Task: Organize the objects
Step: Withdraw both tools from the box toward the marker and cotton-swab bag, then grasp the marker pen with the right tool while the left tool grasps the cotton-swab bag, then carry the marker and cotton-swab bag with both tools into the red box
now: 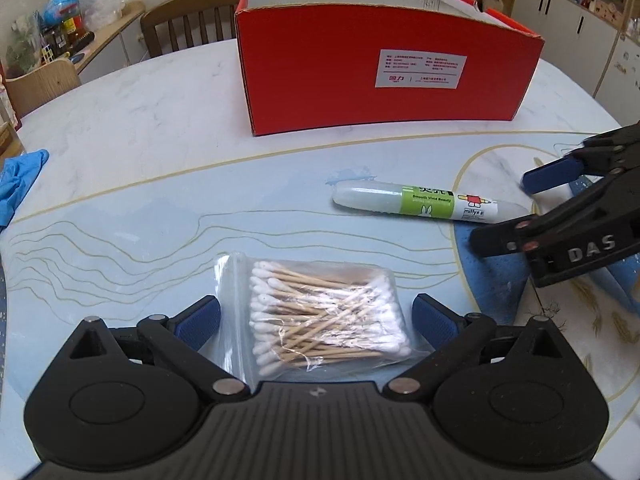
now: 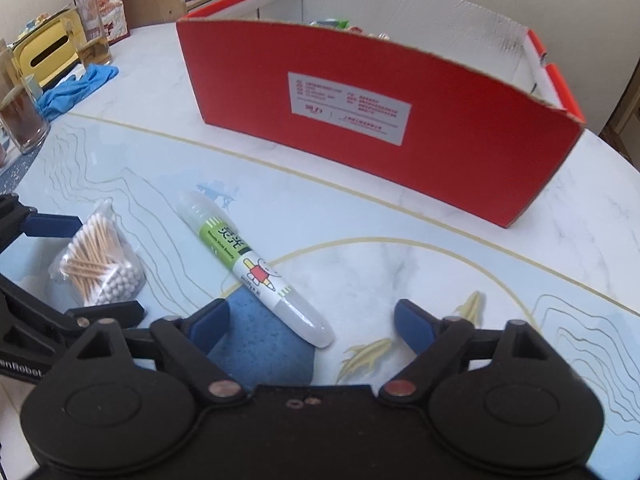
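A clear bag of cotton swabs point(image 1: 324, 312) lies on the table between the blue pads of my left gripper point(image 1: 316, 312), which is open; the pads do not touch the bag. A white and green glue stick point(image 2: 256, 268) lies slantwise, its near end between the fingers of my right gripper point(image 2: 312, 316), which is open and clear of it. In the left wrist view the right gripper point(image 1: 508, 210) comes in from the right at the glue stick point(image 1: 420, 200). An open red cardboard box point(image 1: 384, 72) stands behind, with some items showing inside.
A blue glove point(image 2: 76, 88) lies at the table's left side by a drinking glass point(image 2: 20, 120) and a yellow tissue box point(image 2: 44, 52). A wooden chair point(image 1: 188, 28) stands behind the table. Cabinets line the back wall.
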`<act>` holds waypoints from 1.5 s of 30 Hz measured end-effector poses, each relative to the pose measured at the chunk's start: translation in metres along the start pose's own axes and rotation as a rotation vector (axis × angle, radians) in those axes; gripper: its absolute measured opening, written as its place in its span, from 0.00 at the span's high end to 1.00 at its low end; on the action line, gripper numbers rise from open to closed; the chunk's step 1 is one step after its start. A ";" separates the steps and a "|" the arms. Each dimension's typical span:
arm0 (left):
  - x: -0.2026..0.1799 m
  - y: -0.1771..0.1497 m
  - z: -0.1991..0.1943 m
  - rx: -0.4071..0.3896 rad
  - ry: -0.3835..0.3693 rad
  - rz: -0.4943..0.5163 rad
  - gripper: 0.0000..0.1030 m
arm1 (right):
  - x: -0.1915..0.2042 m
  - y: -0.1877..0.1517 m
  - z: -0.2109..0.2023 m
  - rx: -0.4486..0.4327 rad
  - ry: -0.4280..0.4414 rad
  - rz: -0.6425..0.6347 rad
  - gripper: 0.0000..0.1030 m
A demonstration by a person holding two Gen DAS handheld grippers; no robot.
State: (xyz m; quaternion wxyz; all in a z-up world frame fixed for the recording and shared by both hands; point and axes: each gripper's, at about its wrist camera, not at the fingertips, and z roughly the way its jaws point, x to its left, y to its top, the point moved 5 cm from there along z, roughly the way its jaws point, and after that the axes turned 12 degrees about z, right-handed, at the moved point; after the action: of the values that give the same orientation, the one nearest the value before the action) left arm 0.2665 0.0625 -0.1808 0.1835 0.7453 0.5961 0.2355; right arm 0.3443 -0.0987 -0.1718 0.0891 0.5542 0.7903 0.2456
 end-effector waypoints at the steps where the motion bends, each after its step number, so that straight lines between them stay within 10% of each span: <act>1: 0.000 0.000 0.000 -0.003 0.003 -0.003 0.00 | 0.001 0.000 0.002 0.001 0.000 -0.005 0.18; 16: 0.001 0.002 0.002 -0.018 0.023 -0.024 0.01 | 0.031 0.012 0.006 -0.043 0.034 -0.093 0.51; 31: -0.005 0.006 -0.004 -0.016 -0.001 0.004 0.30 | 0.037 0.004 0.000 -0.049 0.020 -0.061 0.84; 45: -0.012 0.007 -0.012 0.014 -0.094 -0.038 0.30 | 0.004 -0.019 -0.029 -0.024 0.115 0.247 0.84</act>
State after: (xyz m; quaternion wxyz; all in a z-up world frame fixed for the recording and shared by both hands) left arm 0.2635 0.0488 -0.1686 0.2106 0.7453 0.6025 0.1927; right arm 0.3150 -0.1087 -0.1556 0.0193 0.6313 0.7169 0.2953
